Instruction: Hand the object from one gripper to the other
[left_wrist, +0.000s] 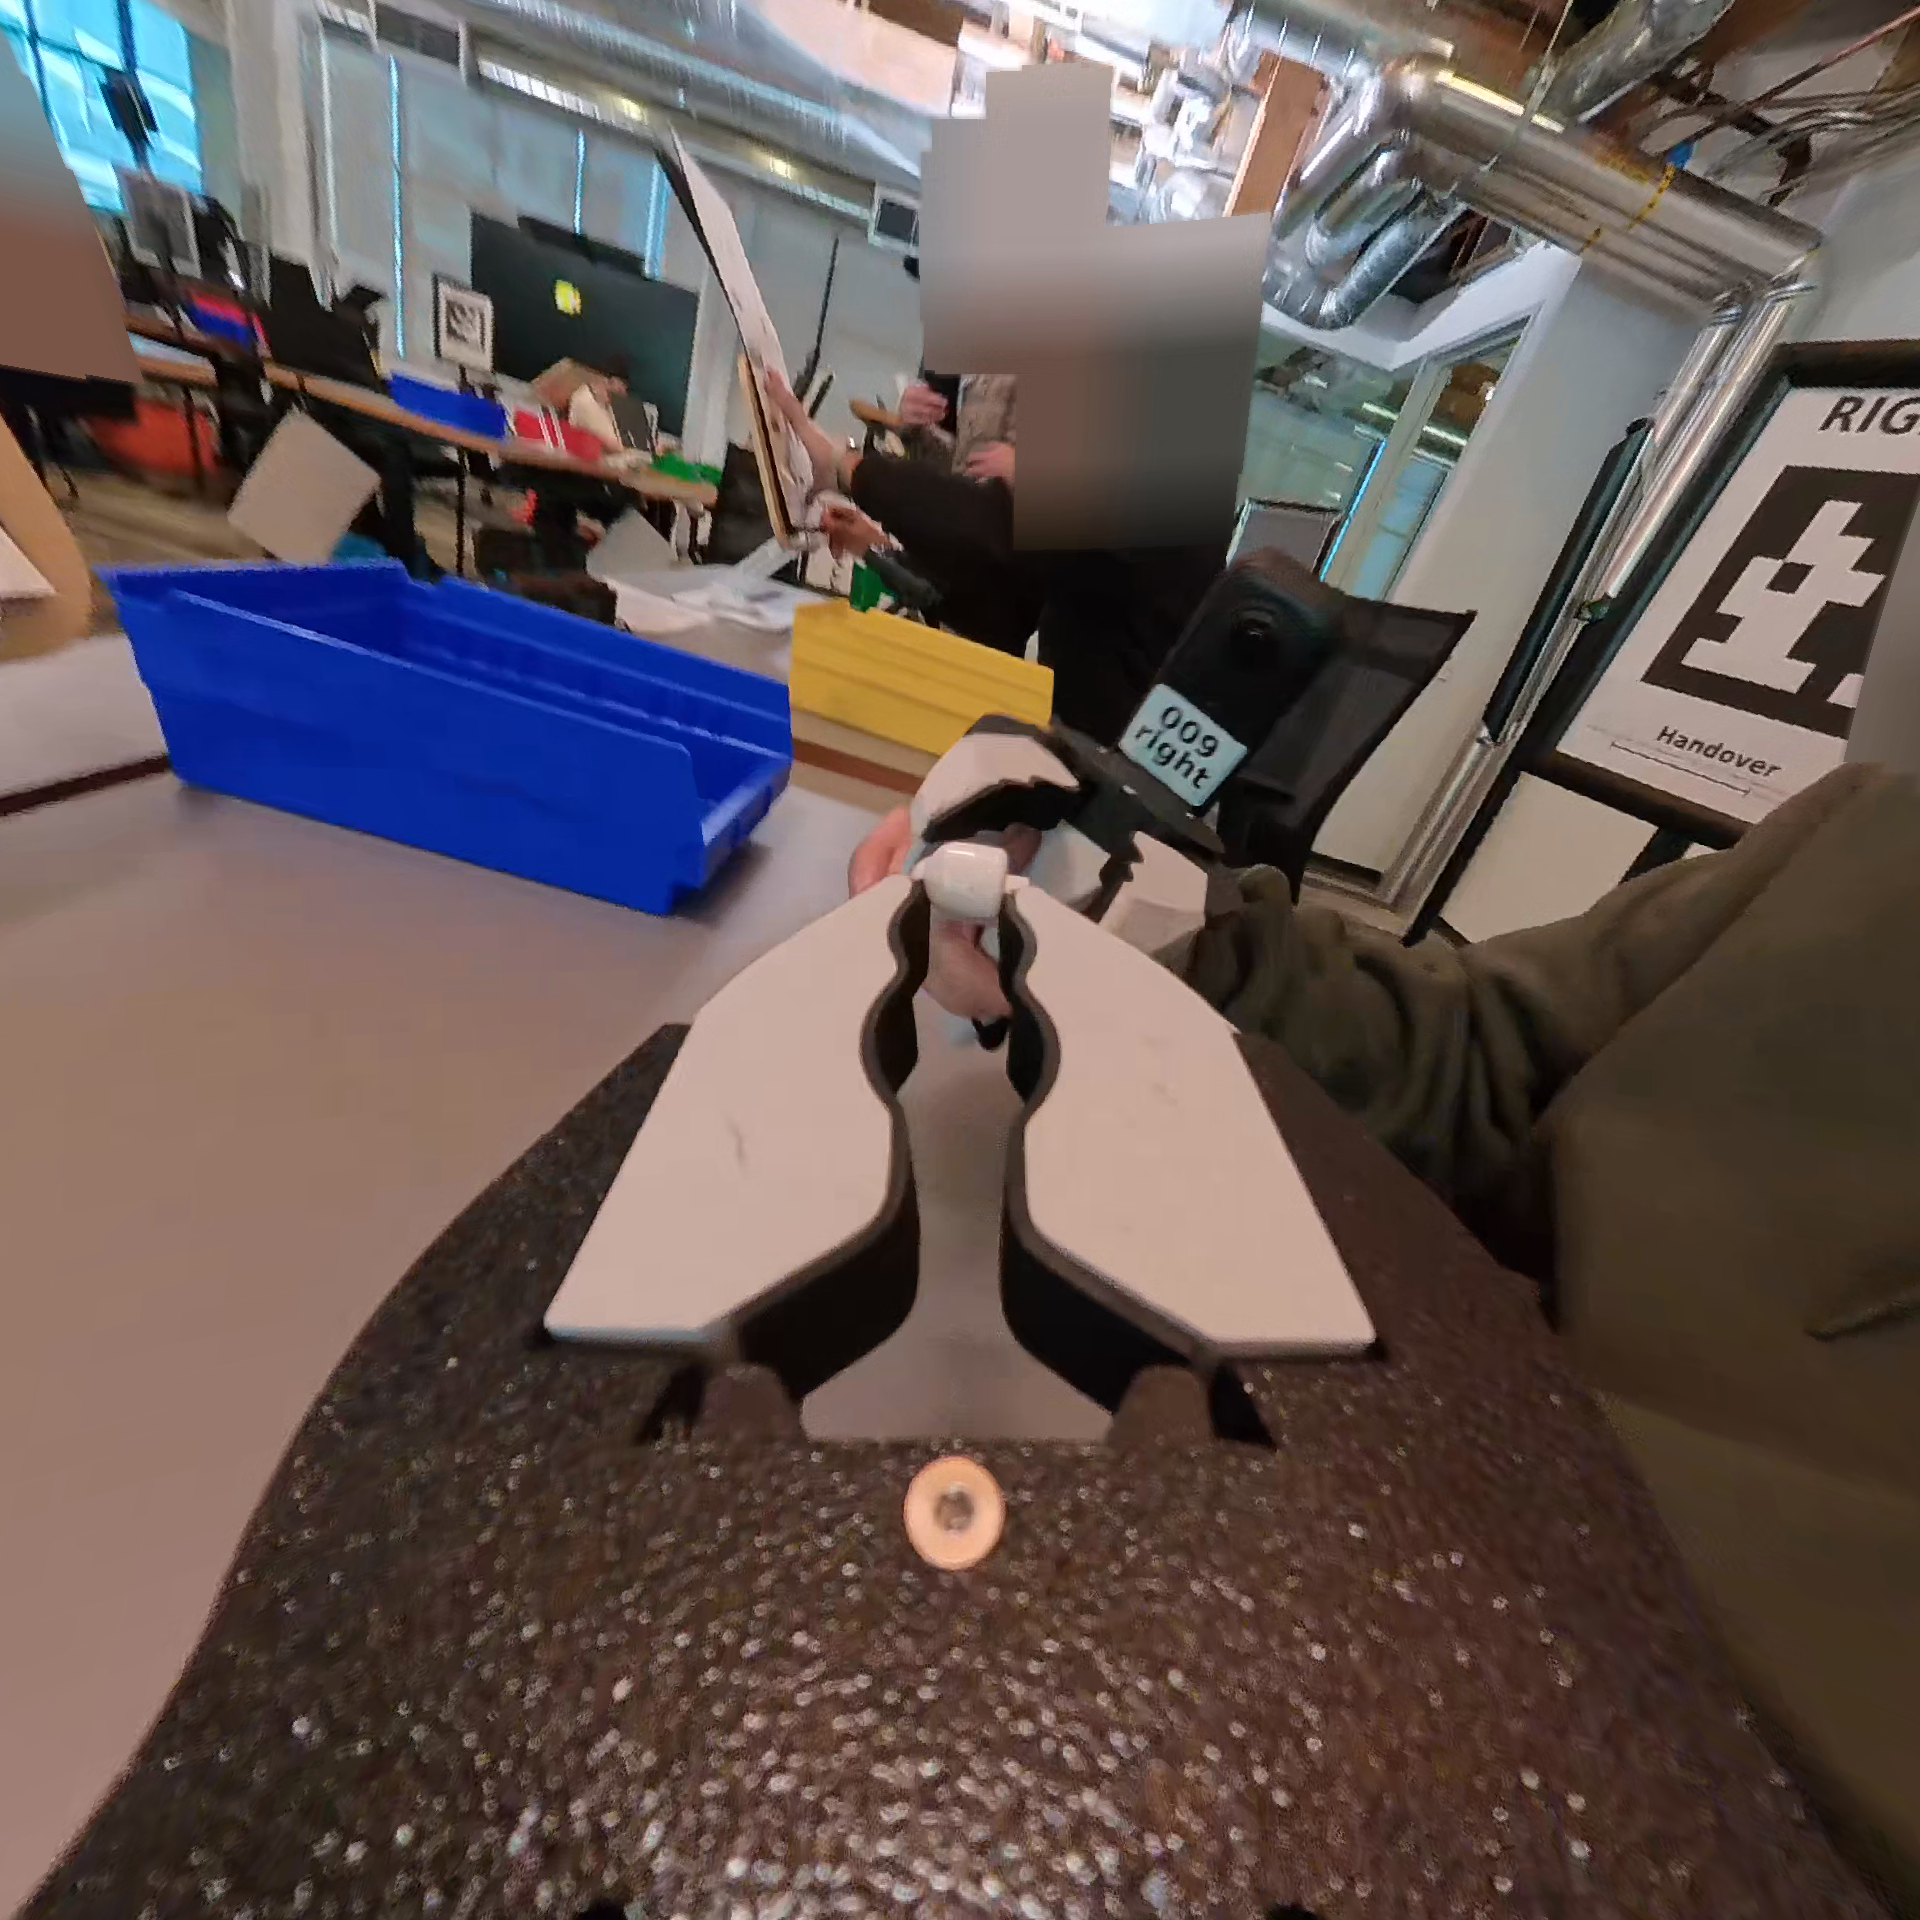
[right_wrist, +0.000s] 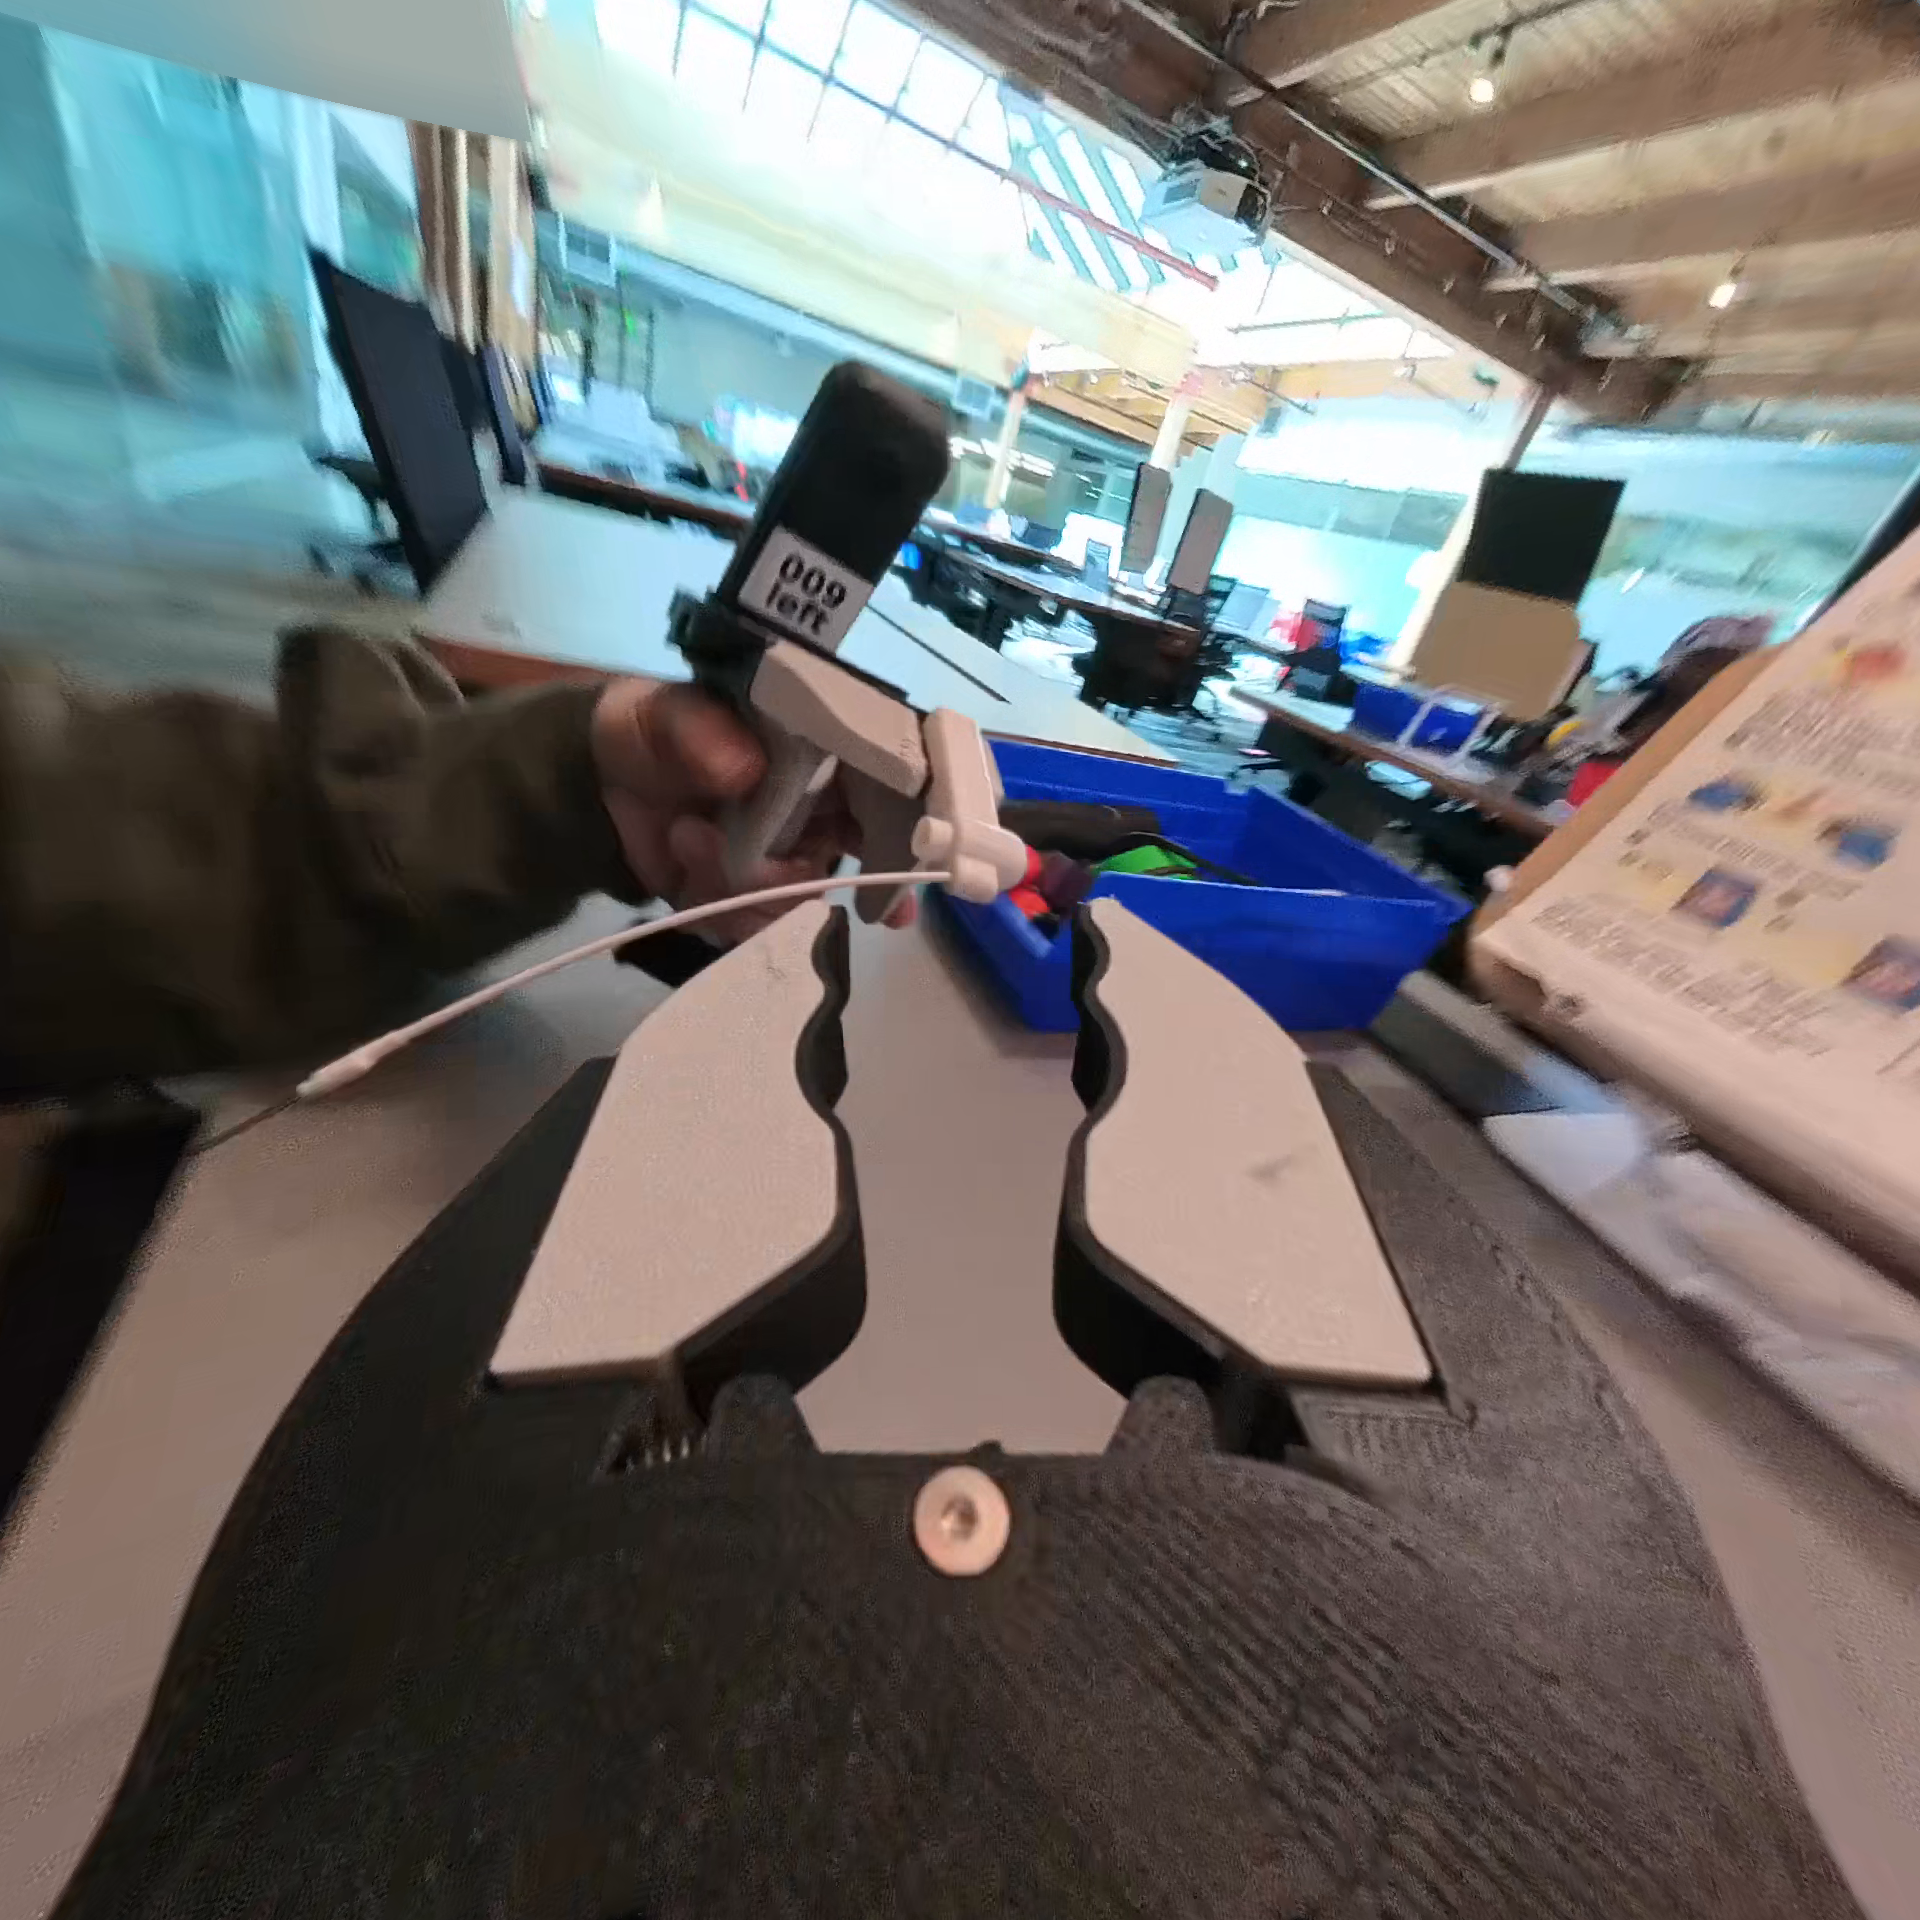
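Just past the blue bin (right_wrist: 1195, 914), my left gripper (right_wrist: 961, 847) has its jaws pinched on the plug end of a white cable (right_wrist: 623, 940), tail drooping free so the right gripper (right_wrist: 961, 935), jaws wide and empty, can grab it.

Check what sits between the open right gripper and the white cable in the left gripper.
Nothing. In the right wrist view, only bare air separates the right gripper from the white cable pinched by the left gripper.

A small white plug (left_wrist: 964, 880) sits pinched at the left tongs' (left_wrist: 961, 894) tips. Its thin white cable (right_wrist: 623, 945) trails sideways, ending in a slim connector.
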